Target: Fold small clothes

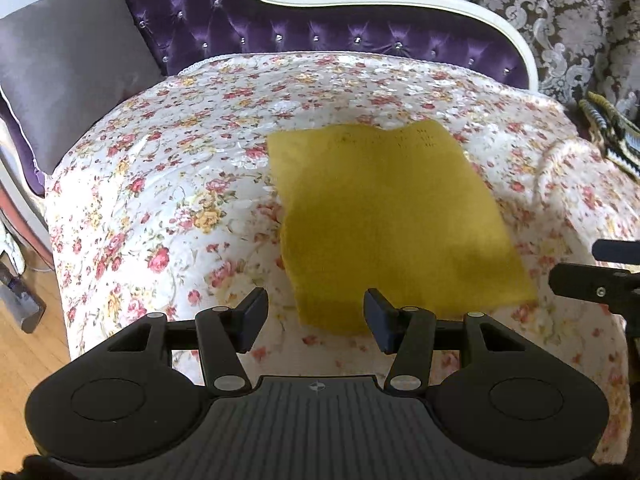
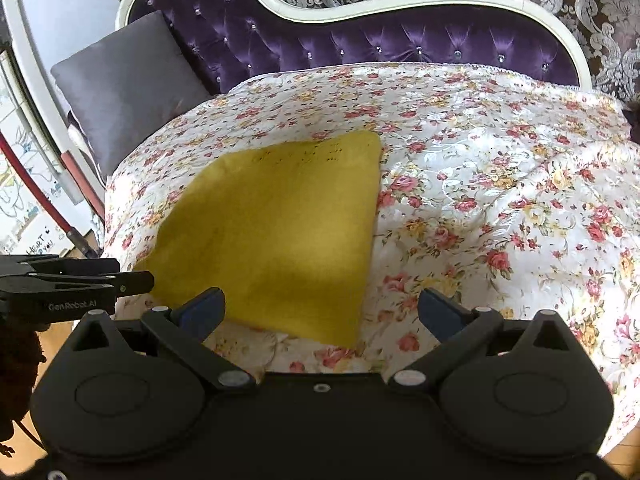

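Just yellow knit [image 1: 396,220] flat, floral cover [image 1: 160,200] all around.

Left wrist view: looks forward and down past its own fingers, close over the floral bedspread [image 1: 168,184], facing the purple tufted backrest [image 1: 280,28]. Right wrist view: same heading, set further right. Both share the yellow knit garment [image 1: 392,224] [image 2: 276,220], grey cushion [image 1: 68,60] [image 2: 128,84] and backrest. Each sees the other gripper at its edge.
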